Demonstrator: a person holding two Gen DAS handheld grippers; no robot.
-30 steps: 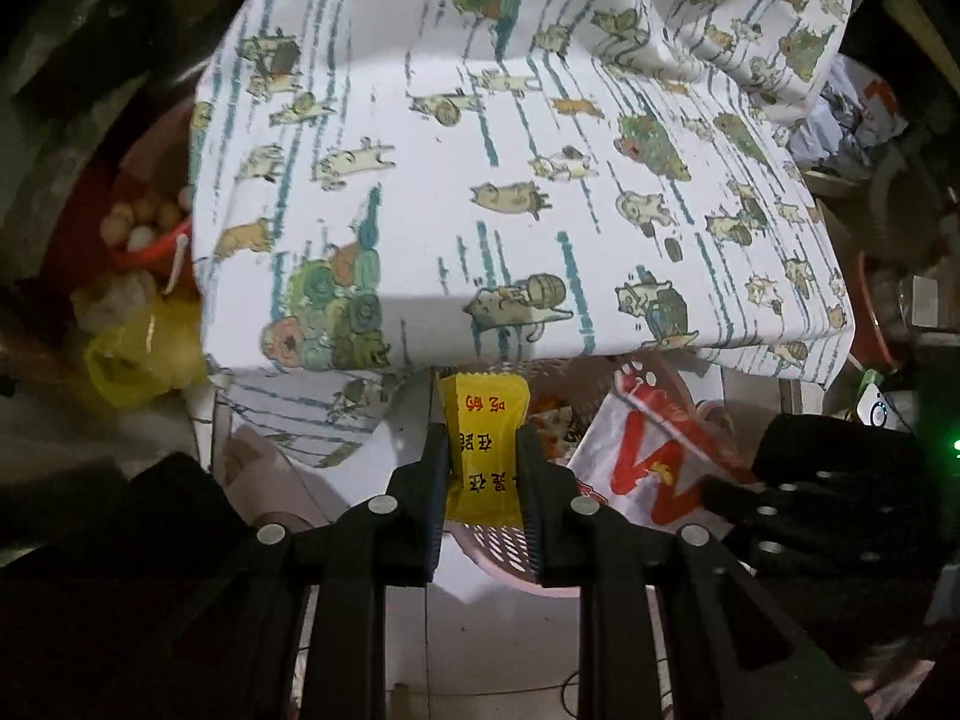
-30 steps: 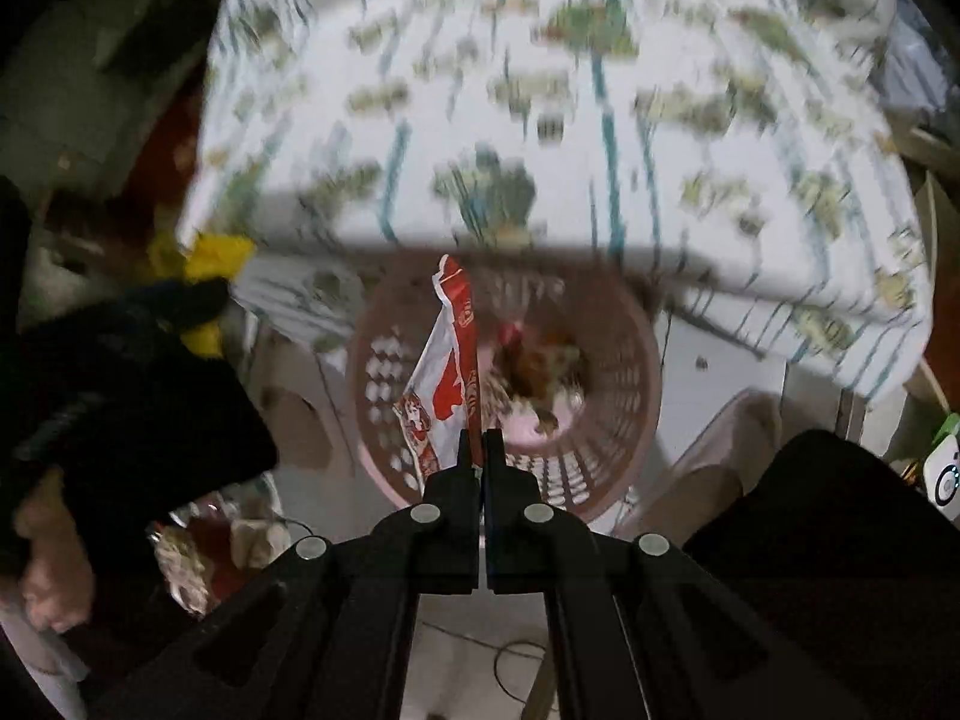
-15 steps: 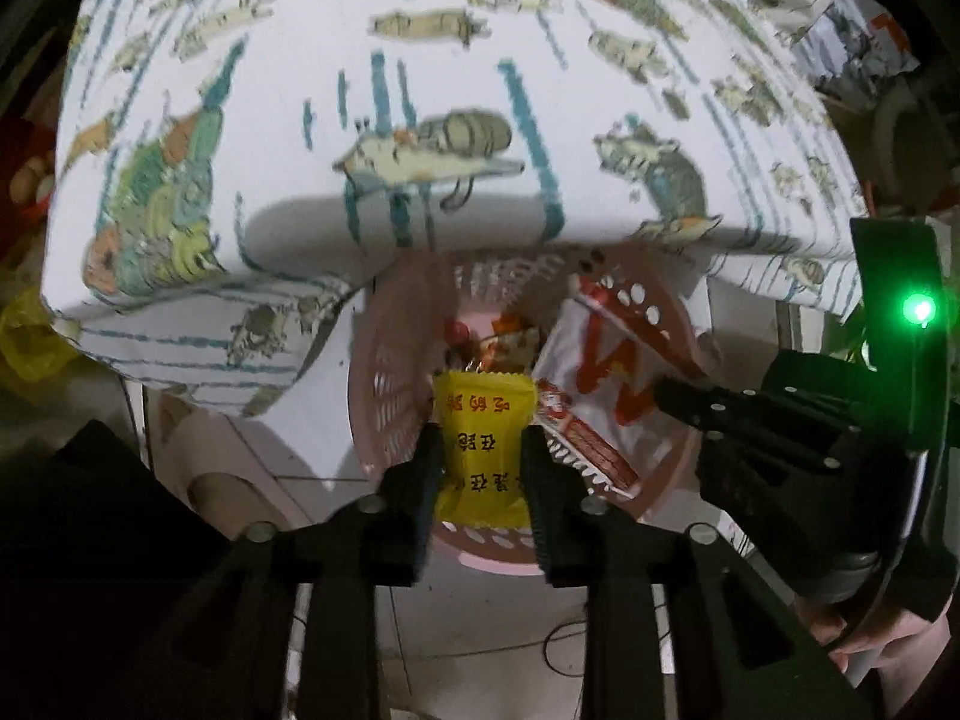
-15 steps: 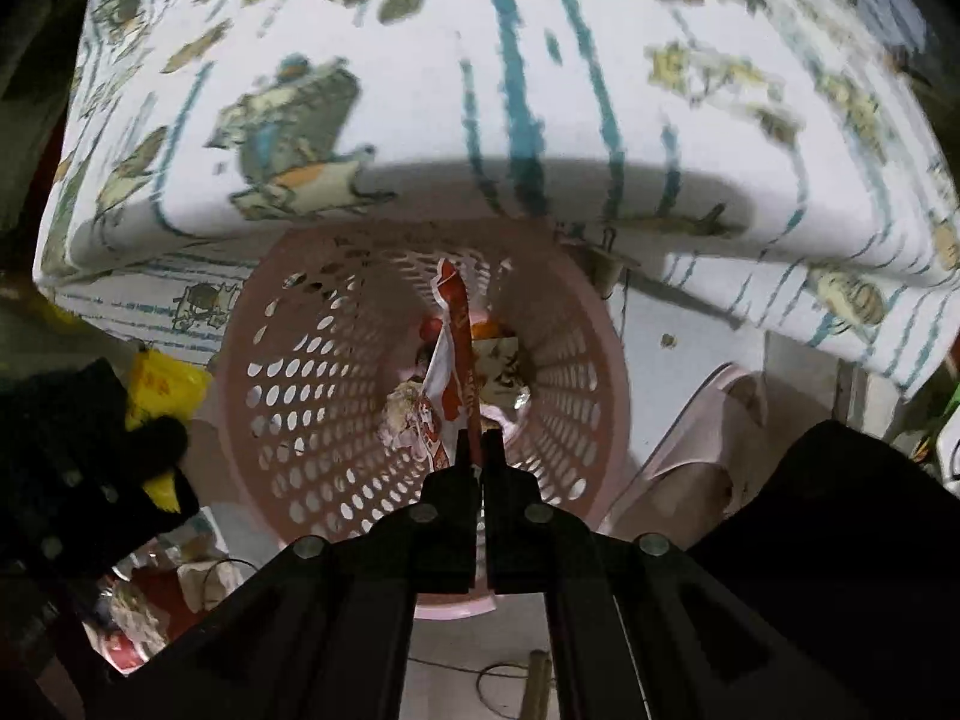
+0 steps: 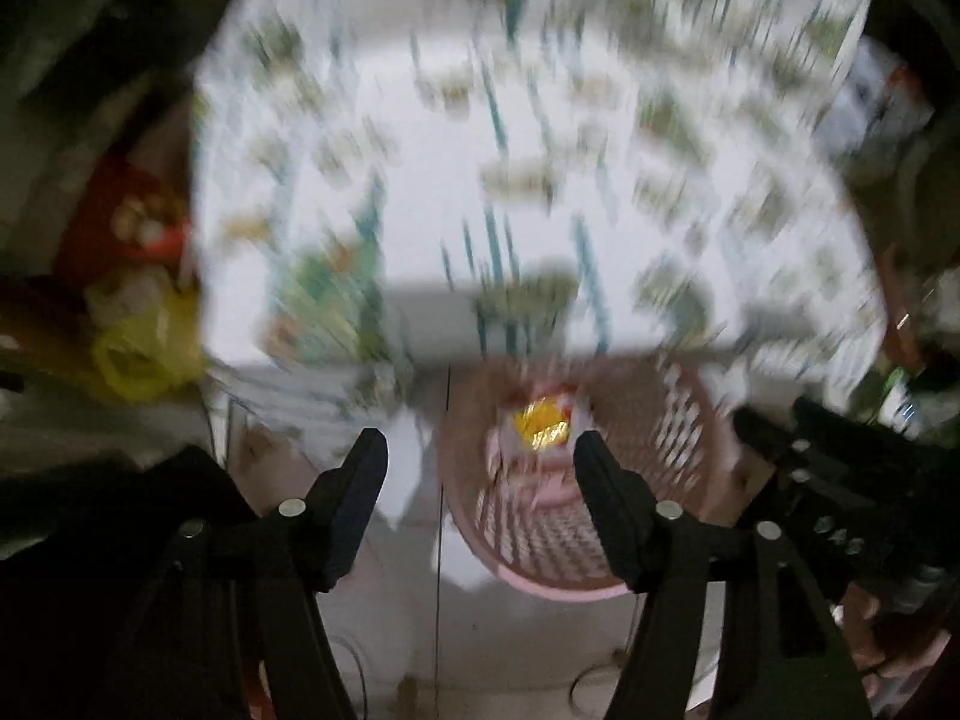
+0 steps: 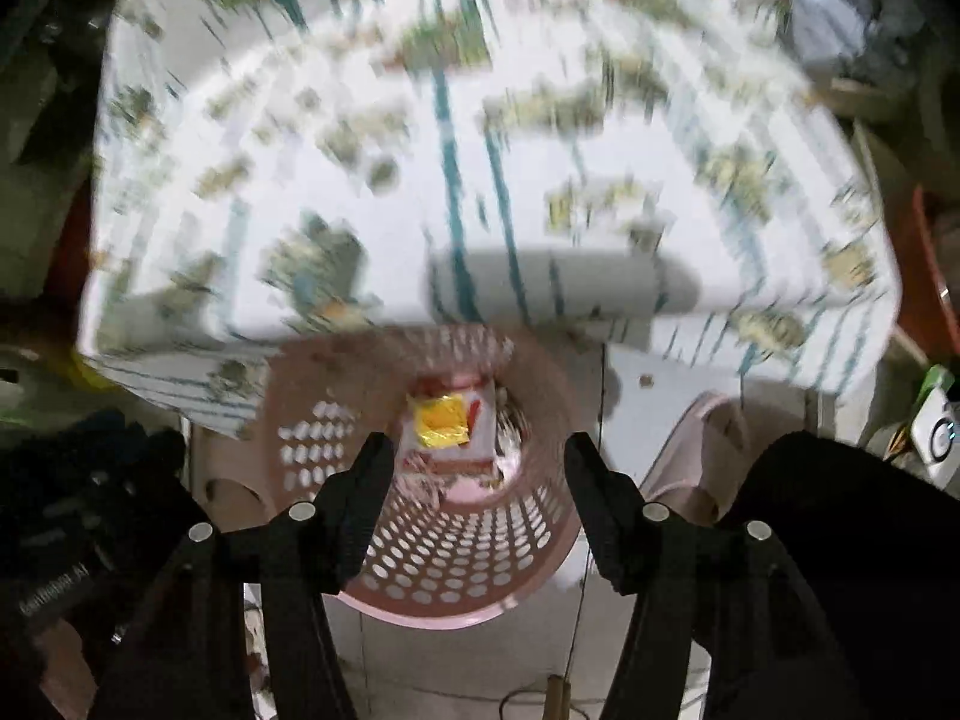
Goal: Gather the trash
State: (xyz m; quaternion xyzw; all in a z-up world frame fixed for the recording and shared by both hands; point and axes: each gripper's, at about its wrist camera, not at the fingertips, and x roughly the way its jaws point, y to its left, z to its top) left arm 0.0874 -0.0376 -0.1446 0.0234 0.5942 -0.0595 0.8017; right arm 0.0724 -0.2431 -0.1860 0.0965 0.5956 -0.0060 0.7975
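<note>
A pink perforated trash basket [image 6: 456, 564] stands on the floor under the table edge; it also shows in the left wrist view [image 5: 672, 438]. Inside it lie a yellow candy wrapper [image 6: 443, 417] on a red-and-white snack packet [image 6: 480, 420]; the left wrist view shows the yellow wrapper [image 5: 540, 426] too. My right gripper [image 6: 477, 462] is open and empty above the basket mouth. My left gripper [image 5: 480, 462] is open and empty, above the basket's left rim. Both views are motion-blurred.
A table with a white cartoon-print cloth [image 6: 480, 180] overhangs the basket. A yellow plastic bag [image 5: 144, 354] and red clutter lie at the left. A pale stool [image 6: 702, 456] stands right of the basket. The floor is tiled.
Both grippers have opened and let go: the yellow wrapper and the red-and-white packet now lie in the basket. Both grippers have pulled back upward.
</note>
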